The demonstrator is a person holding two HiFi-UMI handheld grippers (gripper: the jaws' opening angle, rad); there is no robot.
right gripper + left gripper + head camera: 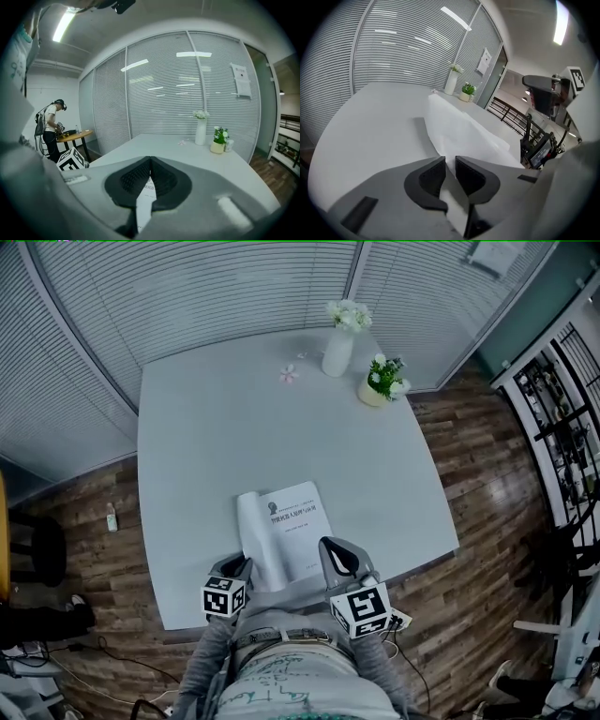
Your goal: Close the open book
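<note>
A white book (298, 521) lies open near the front edge of the grey table (206, 446), a printed page facing up. Its left leaf (251, 538) is curled up off the table. My left gripper (241, 565) is at that leaf's near edge. In the left gripper view the white leaf (461, 133) rises beyond the left gripper (450, 169), whose jaws are shut on its edge. My right gripper (330, 547) sits shut and holding nothing over the book's near right corner. In the right gripper view, print on the book (149, 190) shows below the right gripper (150, 161).
A white vase of flowers (339, 348), a small potted plant (380, 381) and a loose pink blossom (288, 374) stand at the table's far side. Slatted glass walls ring the table. A person (49, 129) stands at a round table far off to the left.
</note>
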